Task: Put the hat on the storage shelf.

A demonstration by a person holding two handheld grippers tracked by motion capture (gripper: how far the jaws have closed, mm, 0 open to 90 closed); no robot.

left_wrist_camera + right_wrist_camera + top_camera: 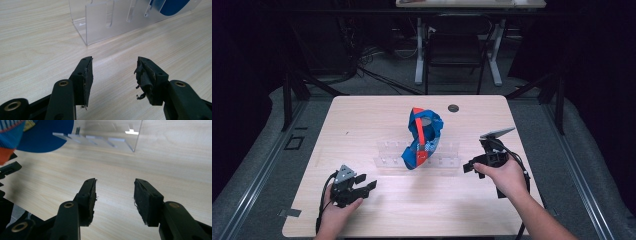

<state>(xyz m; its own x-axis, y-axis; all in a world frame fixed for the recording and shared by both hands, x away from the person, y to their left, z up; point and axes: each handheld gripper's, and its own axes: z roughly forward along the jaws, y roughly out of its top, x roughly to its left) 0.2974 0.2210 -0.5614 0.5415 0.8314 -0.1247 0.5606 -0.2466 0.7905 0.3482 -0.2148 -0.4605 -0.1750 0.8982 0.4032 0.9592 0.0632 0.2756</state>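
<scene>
A blue cap (422,136) with a red stripe sits upright on a clear acrylic rack (387,152) in the middle of the wooden table. My left gripper (364,183) rests near the front left, open, with nothing between its jaws. In the left gripper view the open gripper (113,72) points at the rack's end (97,25), and a bit of the blue cap (172,5) shows behind it. My right gripper (469,165) is held right of the rack, also open and holding nothing. The right gripper view has the gripper (115,195) above bare wood, with the cap's brim (42,137) and the rack (110,141) beyond.
A small dark round disc (453,108) lies on the table (362,120) behind the cap. A second table and a chair stand beyond the far edge. The other gripper's black jaw tips (8,168) show at the left edge of the right gripper view.
</scene>
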